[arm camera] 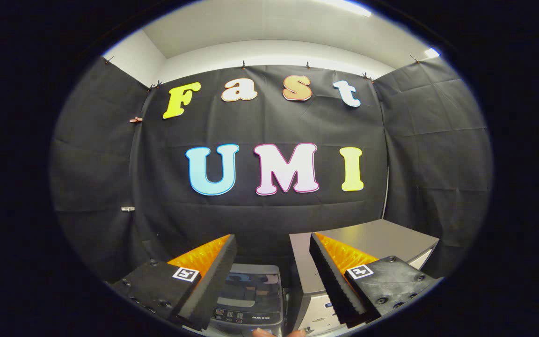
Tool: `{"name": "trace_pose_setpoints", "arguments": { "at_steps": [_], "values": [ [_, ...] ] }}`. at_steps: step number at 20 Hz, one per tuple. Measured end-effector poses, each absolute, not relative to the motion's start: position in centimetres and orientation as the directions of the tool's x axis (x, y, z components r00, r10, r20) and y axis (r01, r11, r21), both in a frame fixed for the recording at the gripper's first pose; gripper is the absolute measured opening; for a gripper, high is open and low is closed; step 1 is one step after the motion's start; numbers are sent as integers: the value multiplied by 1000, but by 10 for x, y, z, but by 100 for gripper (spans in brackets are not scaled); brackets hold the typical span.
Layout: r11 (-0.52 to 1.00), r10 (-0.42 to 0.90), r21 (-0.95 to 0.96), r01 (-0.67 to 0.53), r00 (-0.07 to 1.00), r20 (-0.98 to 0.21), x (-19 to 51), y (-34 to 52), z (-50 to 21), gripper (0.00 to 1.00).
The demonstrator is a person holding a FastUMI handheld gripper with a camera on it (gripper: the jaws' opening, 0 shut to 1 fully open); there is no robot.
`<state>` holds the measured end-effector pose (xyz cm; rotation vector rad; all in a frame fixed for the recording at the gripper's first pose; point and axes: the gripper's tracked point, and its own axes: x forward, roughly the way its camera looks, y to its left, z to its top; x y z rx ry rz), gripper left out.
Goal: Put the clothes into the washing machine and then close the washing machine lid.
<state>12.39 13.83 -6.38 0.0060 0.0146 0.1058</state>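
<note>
My claw (273, 243) is spread wide with nothing between its fingers. The left finger's tip sits at about 7 o'clock from the view's middle, the right finger's tip at about 5 o'clock. Both point up and slightly inward toward the booth wall.

Below the gap, at 6 o'clock and low between the fingers, is the washing machine (251, 299). I see its top from above: a grey lid with a darker window panel, and a control strip with small buttons along the near edge. The lid lies flat and closed. The left finger overlaps the machine's left side.

Just right of the washing machine, at about 5 o'clock, stands a grey cabinet (382, 236) with a flat top, taller than the machine. The right finger covers much of its front and left edge. Whether the cabinet touches the machine I cannot tell.

At the very bottom, 6 o'clock, two fingertips of a hand (279, 333) peek in below the machine's control strip.

Beyond everything, from 9 through 12 to 3 o'clock, hangs black cloth (274, 220) clipped along its top edge, with pale wall and ceiling above.
</note>
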Motion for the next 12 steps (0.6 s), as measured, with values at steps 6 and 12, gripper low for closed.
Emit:
{"name": "trace_pose_setpoints", "arguments": {
  "at_steps": [6, 12],
  "values": [
    [992, 121, 43, -119, 992, -35, 86, 136, -70, 99],
    [996, 34, 79, -34, 999, -2, 39, 87, -61, 99]
  ]
}}
